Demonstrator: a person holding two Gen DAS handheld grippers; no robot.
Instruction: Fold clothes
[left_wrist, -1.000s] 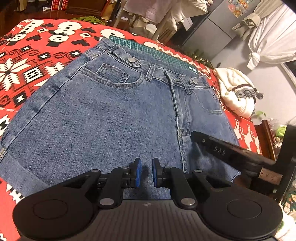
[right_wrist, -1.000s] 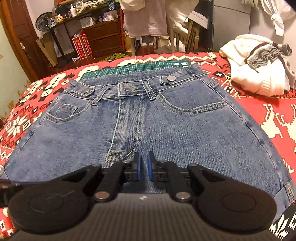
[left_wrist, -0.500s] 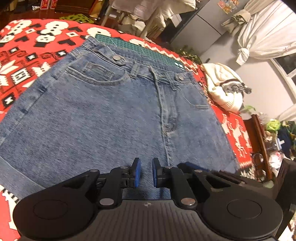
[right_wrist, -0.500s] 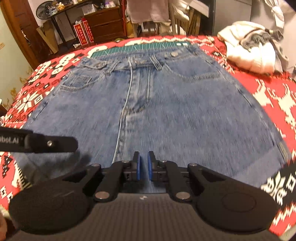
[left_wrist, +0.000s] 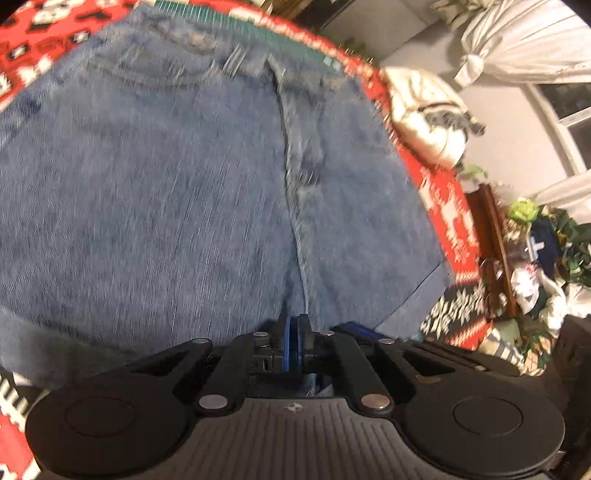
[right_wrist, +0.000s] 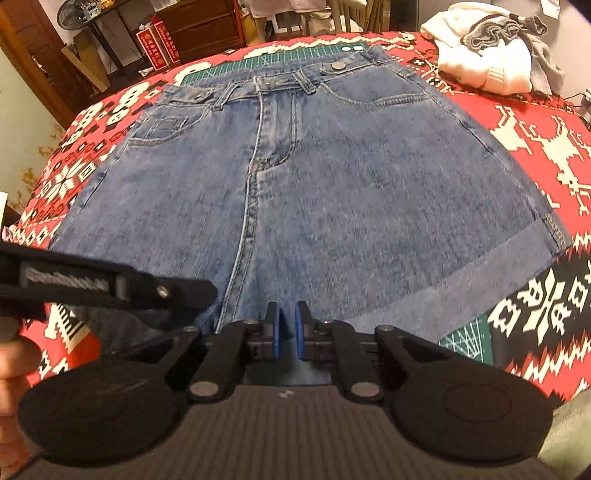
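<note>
Denim shorts (right_wrist: 332, 192) spread flat, front side up, on tabletop covered by red patterned cloth (right_wrist: 535, 125); waistband at far edge, over green cutting mat (right_wrist: 295, 55); cuffed leg hems at near edge. Left wrist view motion-blurred: shorts (left_wrist: 166, 192) filling most of frame, fly seam running down toward camera. Left hand-held gripper (left_wrist: 294, 341) at near hem beside crotch seam, blue pads pressed together with no visible gap; denim visible just behind pads, but whether any fabric pinched between them cannot be told through blur. Right hand-held gripper (right_wrist: 285, 334) low at near hem, just right of centre seam, blue pads slightly parted with narrow gap, denim visible behind gap, nothing evidently clamped. Left hand-held gripper also visible in right wrist view as dark bar (right_wrist: 110, 286) entering from left edge, over left leg hem; part of person's hand (right_wrist: 14, 369) at lower left edge. Right hand-held gripper partly visible in left wrist view as black body with blue tip (left_wrist: 360, 330), immediately right of left pads. White knitted garment (right_wrist: 484, 55) bunched at far right corner of tabletop, well apart from shorts. Second corner of green mat (right_wrist: 467, 341) exposed under cloth near right leg hem. Wooden furniture and clutter in background beyond tabletop.
</note>
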